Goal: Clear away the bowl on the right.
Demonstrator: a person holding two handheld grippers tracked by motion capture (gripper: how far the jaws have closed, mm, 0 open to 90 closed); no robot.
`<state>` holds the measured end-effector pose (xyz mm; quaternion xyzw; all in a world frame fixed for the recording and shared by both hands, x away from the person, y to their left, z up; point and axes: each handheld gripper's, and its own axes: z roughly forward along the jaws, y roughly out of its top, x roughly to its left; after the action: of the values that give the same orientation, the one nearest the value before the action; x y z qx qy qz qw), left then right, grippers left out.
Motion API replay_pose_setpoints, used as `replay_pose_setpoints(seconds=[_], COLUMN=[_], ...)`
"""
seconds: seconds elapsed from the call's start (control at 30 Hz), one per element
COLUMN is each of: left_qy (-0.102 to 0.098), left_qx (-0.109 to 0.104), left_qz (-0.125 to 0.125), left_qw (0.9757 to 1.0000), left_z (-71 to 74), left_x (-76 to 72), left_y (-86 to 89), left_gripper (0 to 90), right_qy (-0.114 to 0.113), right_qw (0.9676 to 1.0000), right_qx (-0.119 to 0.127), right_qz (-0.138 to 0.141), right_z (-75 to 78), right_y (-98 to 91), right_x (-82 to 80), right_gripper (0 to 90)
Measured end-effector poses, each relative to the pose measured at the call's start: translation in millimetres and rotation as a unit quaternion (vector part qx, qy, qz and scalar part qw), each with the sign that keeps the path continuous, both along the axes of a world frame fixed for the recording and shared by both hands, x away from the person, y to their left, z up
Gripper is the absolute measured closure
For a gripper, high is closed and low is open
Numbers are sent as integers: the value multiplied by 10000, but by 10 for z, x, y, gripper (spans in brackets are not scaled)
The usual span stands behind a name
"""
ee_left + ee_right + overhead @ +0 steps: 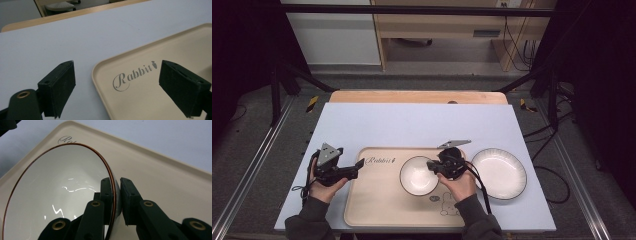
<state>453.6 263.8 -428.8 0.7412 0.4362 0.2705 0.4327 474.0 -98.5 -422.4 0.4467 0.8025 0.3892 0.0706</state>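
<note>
A white bowl (417, 175) with a thin brown rim sits over the beige tray (377, 200) printed "Rabbit". My right gripper (432, 167) is shut on the bowl's right rim; in the right gripper view the bowl (57, 195) shows one jaw inside the wall and one outside, around the right gripper (115, 192). My left gripper (360, 164) is held at the tray's left edge, open and empty. In the left gripper view the left gripper (116, 87) straddles the tray's (140, 100) corner.
A white ribbed plate (498, 173) lies on the pale blue table mat (412, 122) just right of the tray. The wooden table edge (417, 96) runs along the back. Dark frame posts stand at both sides.
</note>
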Motion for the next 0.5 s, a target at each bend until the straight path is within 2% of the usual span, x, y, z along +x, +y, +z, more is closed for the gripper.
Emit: replay_pose_setpoints(seconds=[0.5], left_qy=[4], left_qx=[4], left_qz=[-6], left_qw=[10000], left_z=[-1], left_x=[-1], left_y=[1], left_gripper=[134], right_qy=[142], right_qw=[9998], right_qx=[-61], right_qz=[122], right_z=[-105], right_y=[105], right_x=[27], right_gripper=[806])
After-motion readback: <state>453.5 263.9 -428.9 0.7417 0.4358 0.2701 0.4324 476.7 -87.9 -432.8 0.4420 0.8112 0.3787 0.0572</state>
